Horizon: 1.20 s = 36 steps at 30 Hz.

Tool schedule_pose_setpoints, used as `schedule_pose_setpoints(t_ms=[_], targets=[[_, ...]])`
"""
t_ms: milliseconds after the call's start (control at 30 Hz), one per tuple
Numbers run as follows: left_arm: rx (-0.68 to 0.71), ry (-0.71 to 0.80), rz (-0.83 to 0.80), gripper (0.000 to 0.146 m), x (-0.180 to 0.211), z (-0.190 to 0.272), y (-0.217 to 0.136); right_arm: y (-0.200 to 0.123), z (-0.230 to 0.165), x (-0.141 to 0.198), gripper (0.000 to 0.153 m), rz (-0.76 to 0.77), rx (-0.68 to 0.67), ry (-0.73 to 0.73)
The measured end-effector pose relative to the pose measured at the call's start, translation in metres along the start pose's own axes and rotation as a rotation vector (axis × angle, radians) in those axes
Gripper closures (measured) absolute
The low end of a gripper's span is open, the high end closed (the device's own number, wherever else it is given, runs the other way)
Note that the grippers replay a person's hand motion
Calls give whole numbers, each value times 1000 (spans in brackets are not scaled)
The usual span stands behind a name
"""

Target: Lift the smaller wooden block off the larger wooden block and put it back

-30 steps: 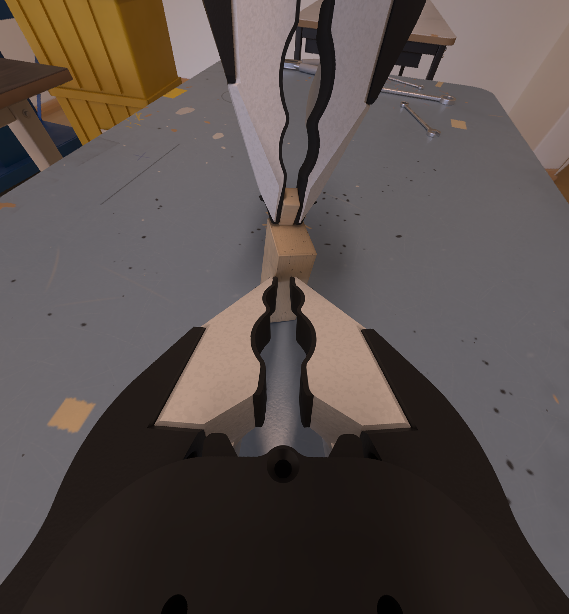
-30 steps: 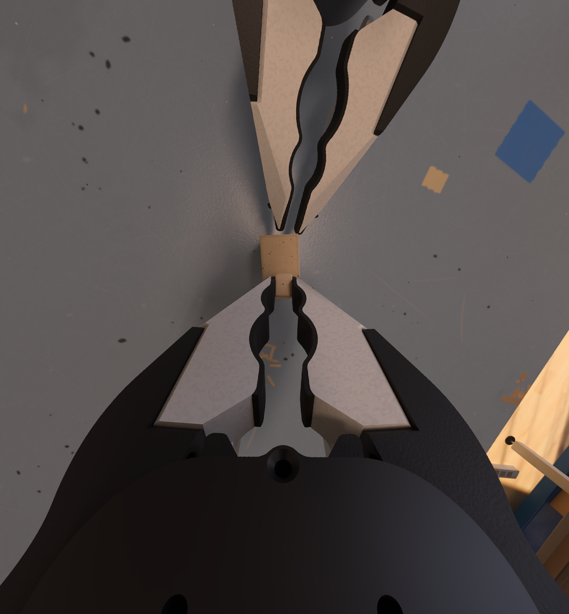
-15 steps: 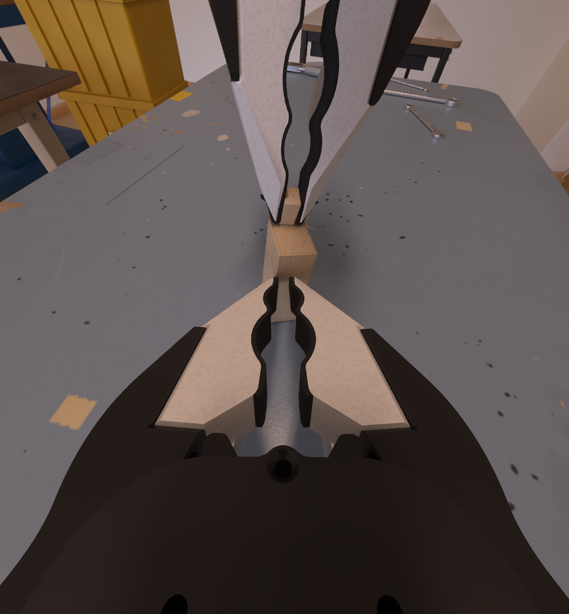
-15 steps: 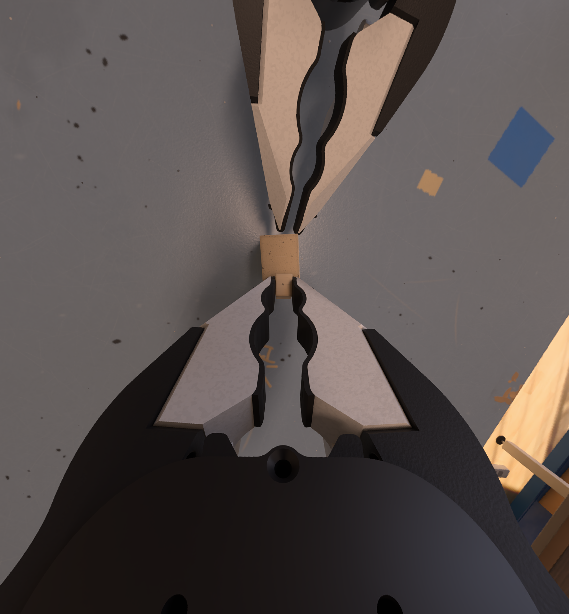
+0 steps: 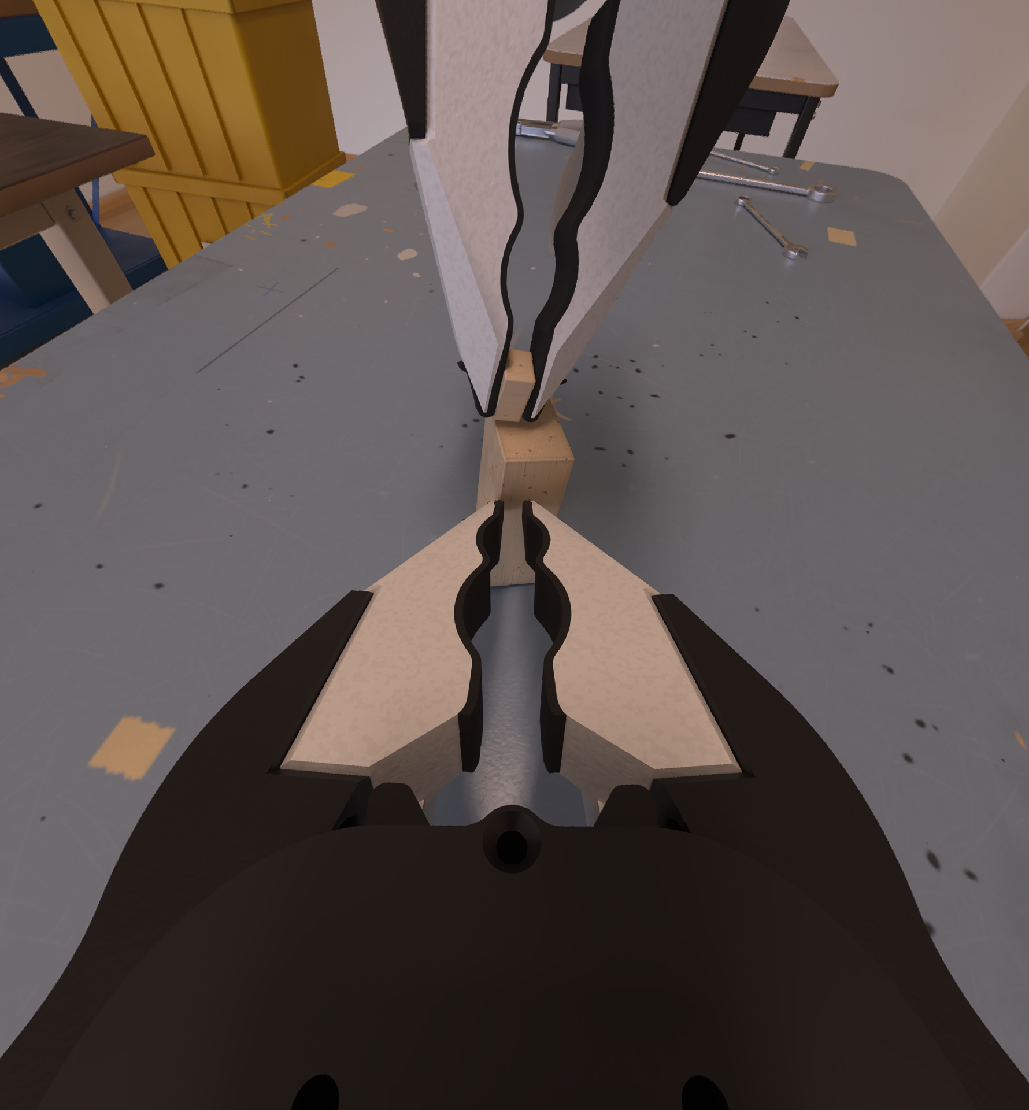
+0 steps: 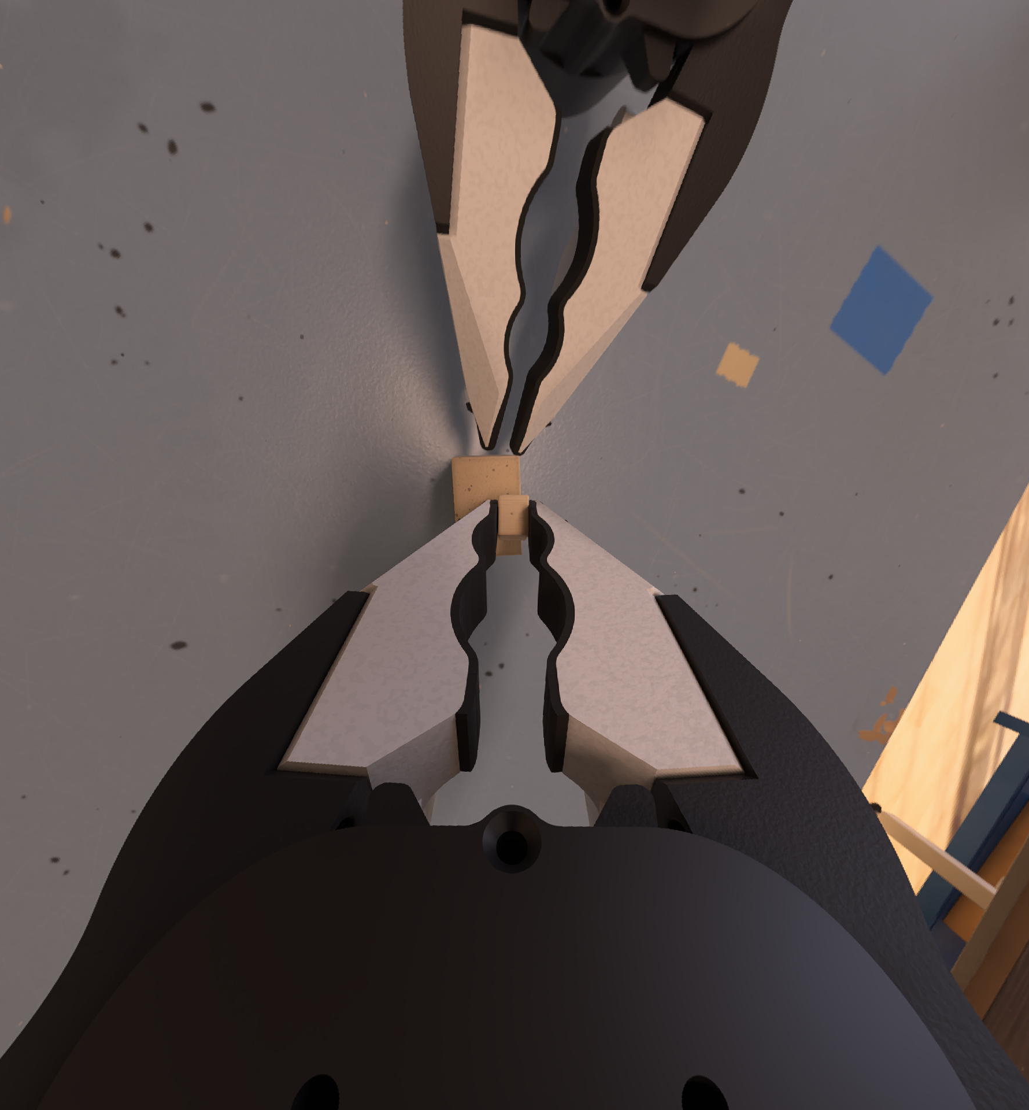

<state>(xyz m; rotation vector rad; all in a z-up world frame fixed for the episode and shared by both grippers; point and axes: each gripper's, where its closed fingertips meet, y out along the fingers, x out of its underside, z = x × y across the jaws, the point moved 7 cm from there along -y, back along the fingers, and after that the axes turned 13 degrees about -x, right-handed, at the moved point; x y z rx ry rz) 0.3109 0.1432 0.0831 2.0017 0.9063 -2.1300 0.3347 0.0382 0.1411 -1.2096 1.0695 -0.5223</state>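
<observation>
While the left wrist view looks along the grey table (image 5: pixel 200 540), we see the larger wooden block (image 5: pixel 533 474) standing upright on it, with the left gripper (image 5: pixel 512 510) clenched on the block's near lower part. Above it, the right gripper (image 5: pixel 507 414) points down, grasping the smaller wooden block (image 5: pixel 517 384) between its fingertips. In this view the small block appears just above the big block's top; we cannot tell whether they touch.

The right wrist view looks straight down instead. There the right gripper (image 6: pixel 511 510) pinches the smaller wooden block (image 6: pixel 512 516), which overlaps the near edge of the larger wooden block (image 6: pixel 483 480). The left gripper (image 6: pixel 503 449) comes in from the far side, its fingertips hiding its hold on the block.

Only the left view shows the yellow crate (image 5: pixel 200 108) far left, a dark wooden table (image 5: pixel 31 162) beside it, and wrenches (image 5: pixel 770 222) far right. Only the right view shows a blue patch (image 6: pixel 881 309) and a tan tape piece (image 6: pixel 738 364) on the table's right.
</observation>
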Motion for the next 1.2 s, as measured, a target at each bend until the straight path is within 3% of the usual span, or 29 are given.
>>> schedule_pose_setpoints(t_ms=[967,1200], targets=[[20,-50,43,140,-2,-3,-3,2,4,3,143,69,-33,-19],[15,-90,49,140,-2,-7,-4,1,5,3,133,64,-7,-20]])
